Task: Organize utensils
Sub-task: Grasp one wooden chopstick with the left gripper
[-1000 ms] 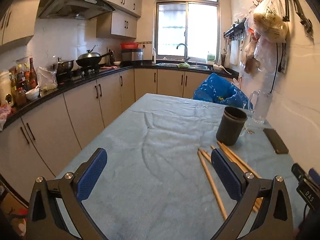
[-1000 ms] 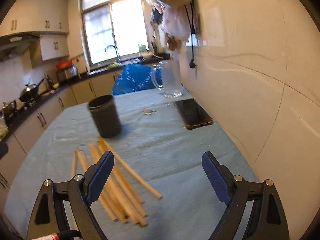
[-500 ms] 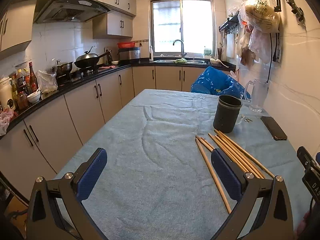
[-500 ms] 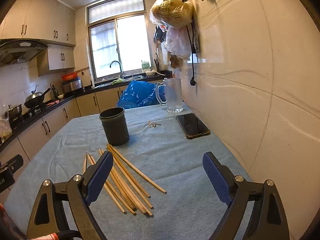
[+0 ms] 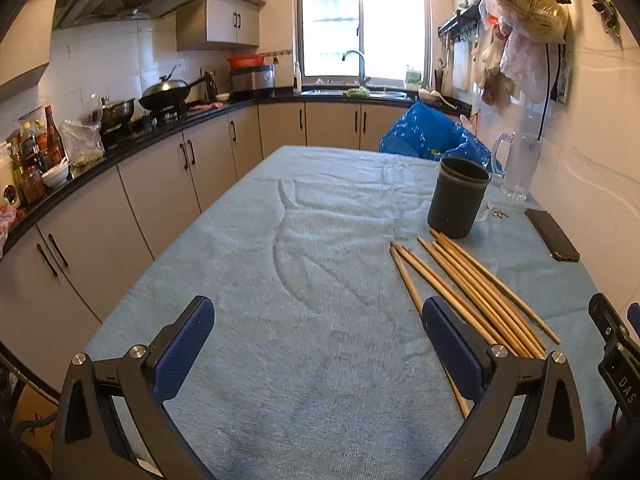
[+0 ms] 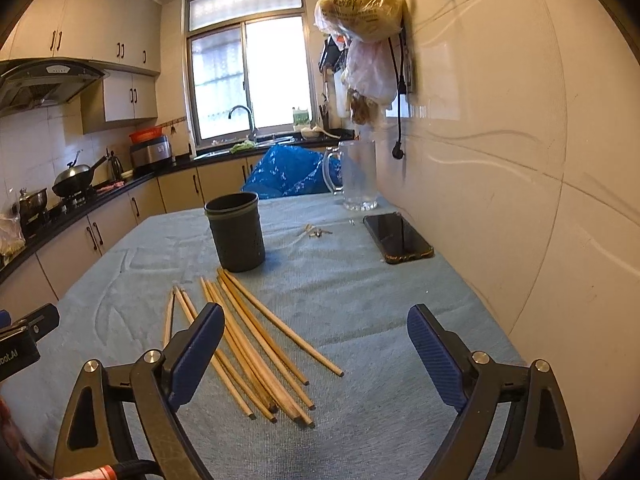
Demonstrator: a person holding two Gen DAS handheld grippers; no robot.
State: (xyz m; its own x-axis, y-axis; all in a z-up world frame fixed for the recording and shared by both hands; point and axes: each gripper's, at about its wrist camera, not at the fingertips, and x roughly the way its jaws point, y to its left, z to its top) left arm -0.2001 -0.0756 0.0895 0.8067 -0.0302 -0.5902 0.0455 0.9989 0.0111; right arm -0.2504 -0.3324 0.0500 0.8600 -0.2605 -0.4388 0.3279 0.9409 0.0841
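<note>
Both tongs point(image 5: 318, 352) point(image 6: 314, 350) retreated; chopsticks point(image 6: 248, 340) unlabeled.

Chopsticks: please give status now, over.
Left gripper open, empty. Right gripper open, empty. Chopsticks loose on cloth, beside upright holder. Nothing in the way.

Both wrist cameras look forward down a cloth-covered table point(image 5: 304, 248) toward the kitchen window point(image 5: 362, 26). The left view sits low at the near edge, chopsticks point(image 5: 468, 286) off to its right; the right view hangs closer to the wall, chopsticks point(image 6: 248, 336) at its left. Both share the cup point(image 6: 236, 232), phone point(image 6: 398, 238) and jug point(image 6: 358, 174).
</note>
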